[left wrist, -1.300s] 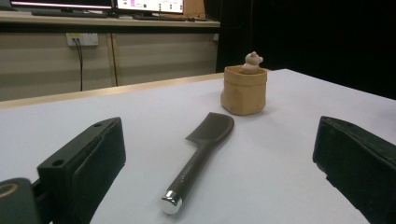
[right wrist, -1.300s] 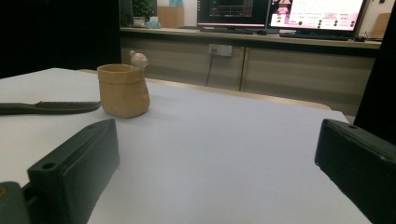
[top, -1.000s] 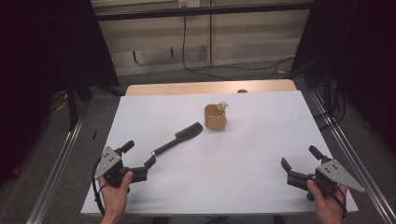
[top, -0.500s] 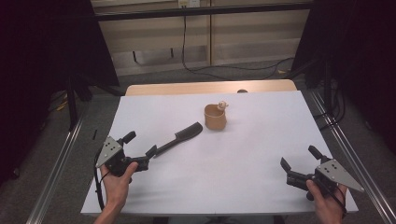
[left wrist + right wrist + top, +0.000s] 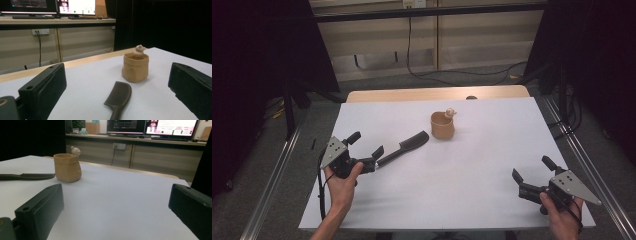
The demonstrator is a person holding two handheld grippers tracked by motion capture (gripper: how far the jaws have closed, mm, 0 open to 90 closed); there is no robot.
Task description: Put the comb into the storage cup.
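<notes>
A black comb (image 5: 404,147) lies slantwise on the white table (image 5: 472,195), left of centre. Behind its toothed end stands a tan, crumpled-looking cup (image 5: 442,125) with a small pale figure (image 5: 450,113) on its rim. My left gripper (image 5: 366,144) is open at the comb's handle end. In the left gripper view the comb (image 5: 119,93) runs up between the two wide-apart jaws, touching neither. My right gripper (image 5: 532,169) is open near the table's front right corner with nothing between its jaws. It looks across at the cup (image 5: 67,167) and the comb's teeth (image 5: 30,176).
A bare wooden strip (image 5: 437,93) edges the table's far side. Metal rails (image 5: 277,165) run along both flanks, and dark curtains hang to the left and right. A bench with monitors (image 5: 172,127) stands beyond the table. Cables trail on the floor behind.
My left gripper has moved forward and to the right, up to the comb's handle end, which now lies between its open jaws. The right gripper, comb and cup have stayed put.
</notes>
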